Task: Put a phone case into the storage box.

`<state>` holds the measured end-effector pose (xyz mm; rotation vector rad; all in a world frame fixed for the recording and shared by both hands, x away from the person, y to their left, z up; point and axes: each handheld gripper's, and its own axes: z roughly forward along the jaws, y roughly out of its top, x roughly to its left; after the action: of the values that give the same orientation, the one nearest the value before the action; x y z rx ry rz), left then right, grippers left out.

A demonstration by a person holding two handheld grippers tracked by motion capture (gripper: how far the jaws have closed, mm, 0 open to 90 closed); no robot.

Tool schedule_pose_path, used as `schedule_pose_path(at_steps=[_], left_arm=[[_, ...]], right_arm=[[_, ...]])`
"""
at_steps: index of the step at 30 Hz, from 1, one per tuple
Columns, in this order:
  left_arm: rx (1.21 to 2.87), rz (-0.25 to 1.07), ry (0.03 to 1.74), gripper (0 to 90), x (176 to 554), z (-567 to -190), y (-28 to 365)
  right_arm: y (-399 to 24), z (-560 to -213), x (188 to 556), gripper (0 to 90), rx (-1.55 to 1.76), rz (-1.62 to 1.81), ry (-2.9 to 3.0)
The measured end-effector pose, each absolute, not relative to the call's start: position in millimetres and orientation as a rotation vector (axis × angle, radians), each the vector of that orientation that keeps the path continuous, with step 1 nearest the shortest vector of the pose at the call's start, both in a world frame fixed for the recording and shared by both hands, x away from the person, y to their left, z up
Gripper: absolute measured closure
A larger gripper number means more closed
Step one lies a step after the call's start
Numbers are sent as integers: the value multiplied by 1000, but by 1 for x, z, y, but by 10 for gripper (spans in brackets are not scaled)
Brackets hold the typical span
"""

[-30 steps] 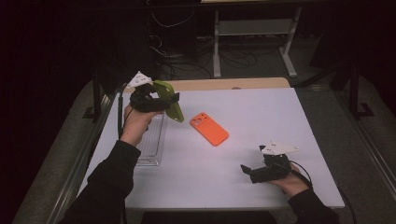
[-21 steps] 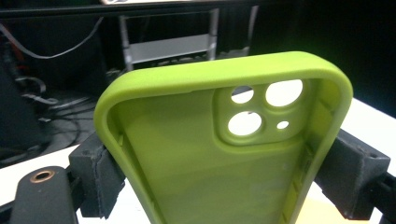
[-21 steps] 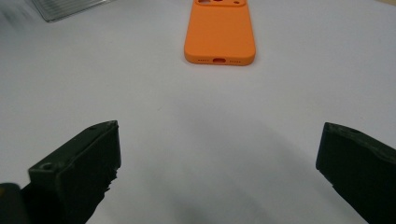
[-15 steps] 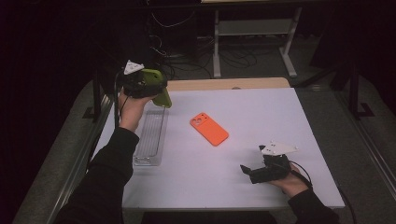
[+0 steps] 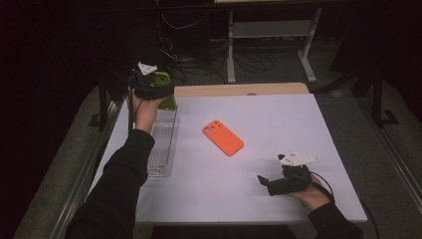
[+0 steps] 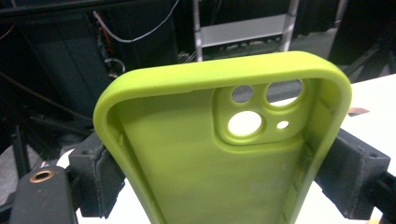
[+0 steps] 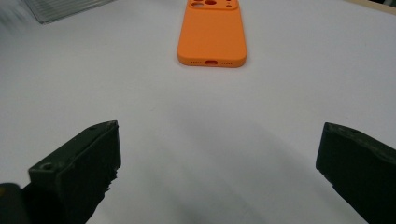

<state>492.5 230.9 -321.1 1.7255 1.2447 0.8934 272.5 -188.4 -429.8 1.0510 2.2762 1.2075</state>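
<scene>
The green phone case (image 6: 219, 154) is clamped across its width between the jaws of the left gripper (image 5: 158, 90). In the left gripper view, each black jaw is pressed against one long side wall of the case. The open inner face of the case is turned toward the camera, and the camera cut-out is located at the upper right of that view. The case is held clear of the table (image 5: 278, 124), tilted, at the far left corner, above the far end of the clear plastic tray (image 5: 160, 149). In the high view, the case is largely covered by the gripper body and the left hand (image 5: 145, 110); a green edge is seen just to the right of the gripper.

The tray lies along the left edge of the table, with its long side running from near to far.

The orange phone case (image 5: 223, 137) lies flat on the table, near the centre, with its back face up. It is well apart from both grippers. In the right gripper view it is seen straight ahead of the jaws, with its port end nearest the camera.

The right gripper (image 5: 266, 182) is held low over the table at the near right, pointing left. Its jaws are spread wide, with nothing between them.
</scene>
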Motion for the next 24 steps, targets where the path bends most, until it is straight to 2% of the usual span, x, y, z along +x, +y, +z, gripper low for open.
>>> schedule_pose_path(at_steps=[11, 24], left_arm=[[1771, 913, 1313, 134, 504, -351, 236], [1734, 900, 1374, 132, 510, -379, 234]], right_arm=[[-188, -430, 272, 0, 1056, 1209, 2268], [-191, -430, 272, 0, 1067, 1222, 2263]])
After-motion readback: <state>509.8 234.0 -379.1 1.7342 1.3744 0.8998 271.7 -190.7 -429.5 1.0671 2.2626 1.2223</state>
